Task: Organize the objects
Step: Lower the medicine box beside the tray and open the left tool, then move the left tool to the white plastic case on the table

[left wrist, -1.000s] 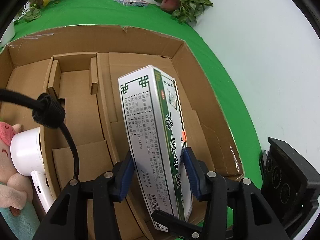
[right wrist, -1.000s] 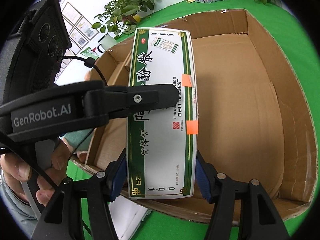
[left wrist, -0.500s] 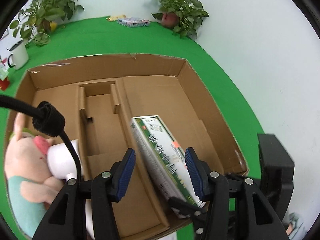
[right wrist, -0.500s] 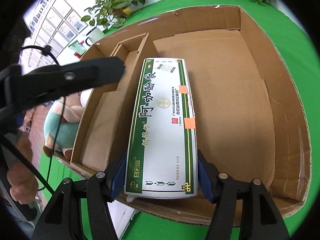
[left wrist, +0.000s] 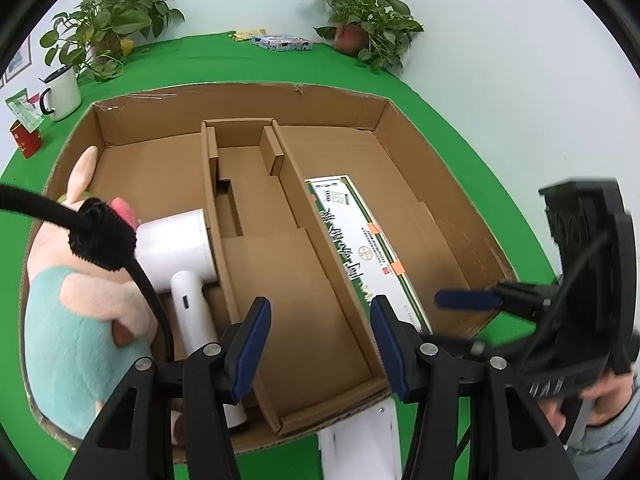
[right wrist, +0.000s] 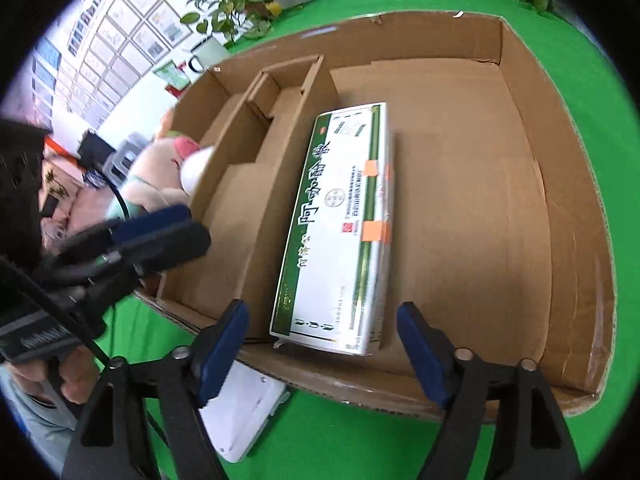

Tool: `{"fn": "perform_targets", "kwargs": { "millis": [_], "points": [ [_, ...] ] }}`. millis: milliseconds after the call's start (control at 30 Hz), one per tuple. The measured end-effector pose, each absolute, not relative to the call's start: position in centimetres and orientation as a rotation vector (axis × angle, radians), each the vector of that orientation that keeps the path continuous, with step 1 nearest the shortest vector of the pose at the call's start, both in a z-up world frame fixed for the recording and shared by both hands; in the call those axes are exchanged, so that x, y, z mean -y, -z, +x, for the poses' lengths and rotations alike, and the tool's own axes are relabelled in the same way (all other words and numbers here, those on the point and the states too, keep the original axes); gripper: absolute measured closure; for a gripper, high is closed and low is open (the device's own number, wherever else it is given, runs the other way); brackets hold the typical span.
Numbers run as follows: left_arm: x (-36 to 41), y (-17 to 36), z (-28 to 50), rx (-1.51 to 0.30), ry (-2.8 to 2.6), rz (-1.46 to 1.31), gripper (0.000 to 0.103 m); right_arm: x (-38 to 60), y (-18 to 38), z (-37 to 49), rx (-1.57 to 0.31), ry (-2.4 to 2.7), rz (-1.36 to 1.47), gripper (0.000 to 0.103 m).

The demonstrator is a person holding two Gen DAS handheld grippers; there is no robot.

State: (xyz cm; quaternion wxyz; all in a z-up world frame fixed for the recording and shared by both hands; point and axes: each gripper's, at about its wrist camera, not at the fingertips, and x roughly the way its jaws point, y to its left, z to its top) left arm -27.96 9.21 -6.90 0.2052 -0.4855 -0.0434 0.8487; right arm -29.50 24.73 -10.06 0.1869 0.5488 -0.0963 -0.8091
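Observation:
A white and green medicine box (right wrist: 340,224) lies flat in the right compartment of the cardboard tray (right wrist: 576,208), against the divider; it also shows in the left wrist view (left wrist: 364,240). My right gripper (right wrist: 320,344) is open, just behind the box's near end, touching nothing. My left gripper (left wrist: 320,344) is open and empty above the tray's near edge, over the middle compartment. A white hair dryer (left wrist: 180,252) and a pink plush pig (left wrist: 80,304) lie in the left compartment.
The tray (left wrist: 436,168) sits on a green table. A white flat object (right wrist: 240,412) lies under the tray's near edge. A white mug (left wrist: 62,94), a red cup (left wrist: 25,140), potted plants (left wrist: 360,20) and a small packet (left wrist: 282,42) stand at the back.
The medicine box went from held upright by both grippers to lying flat in the right compartment. Both grippers opened and pulled back towards the tray's near edge.

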Motion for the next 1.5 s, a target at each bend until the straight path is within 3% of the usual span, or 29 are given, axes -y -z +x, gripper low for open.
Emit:
{"fn": "perform_targets", "kwargs": {
  "millis": [200,267,333,433,700,767,800,833,900,967,1000,1100,1200,1233,1300,1500],
  "points": [
    [-8.1,6.9,-26.7,0.139,-2.376,-1.332,0.053,-25.3,9.6,-31.4,0.339,2.340,1.507,0.026],
    [-7.9,7.0,-26.5,0.146,-2.377,-1.327,0.053,-25.2,9.7,-31.7,0.336,2.357,1.483,0.031],
    [-7.7,7.1,-26.2,0.158,-2.375,-1.326,0.053,-25.0,10.2,-31.8,0.329,2.358,1.504,0.047],
    [-8.0,7.3,-25.6,0.143,-2.374,-1.305,0.053,-24.3,10.5,-30.6,0.264,2.331,1.509,0.058],
    [-8.1,7.2,-24.4,0.138,-2.353,-1.294,0.053,-23.4,10.4,-29.2,0.131,2.369,1.510,0.061],
    [-7.8,6.5,-23.8,0.142,-2.383,-1.263,0.053,-23.5,9.7,-28.6,0.094,2.427,1.477,0.047],
    [-7.7,6.1,-23.4,0.130,-2.409,-1.238,0.053,-23.6,9.2,-28.2,0.074,2.464,1.448,0.026],
    [-7.7,5.6,-23.0,0.112,-2.440,-1.206,0.052,-23.7,8.4,-27.3,0.039,2.531,1.391,0.017],
    [-7.4,4.0,-21.3,0.080,-2.518,-1.097,0.041,-23.7,7.3,-26.0,-0.025,2.620,1.308,0.016],
    [-7.0,2.6,-19.2,0.079,-2.605,-0.975,0.006,-23.9,6.6,-24.3,-0.081,2.692,1.259,0.011],
    [-6.7,1.8,-17.8,0.078,-2.672,-0.885,0.000,-23.8,6.5,-23.6,-0.109,2.719,1.243,0.010],
    [-6.4,0.7,-14.8,0.014,-2.778,-0.734,0.000,-23.4,6.5,-21.3,-0.202,2.775,1.203,0.009],
    [-6.6,1.0,-13.4,-0.045,-2.806,-0.750,0.000,-23.2,6.6,-19.3,-0.237,2.827,1.168,0.007],
    [-6.6,1.2,-13.1,-0.061,-2.804,-0.763,0.000,-22.9,6.6,-18.9,-0.248,2.840,1.162,0.000],
    [-6.6,1.8,-12.5,-0.090,-2.801,-0.790,0.001,-22.5,6.4,-18.1,-0.262,2.856,1.143,0.001],
    [-5.2,3.2,-11.1,0.053,-2.746,-0.822,0.001,-22.4,6.1,-16.1,-0.269,2.884,1.099,0.001]
  ]
}}
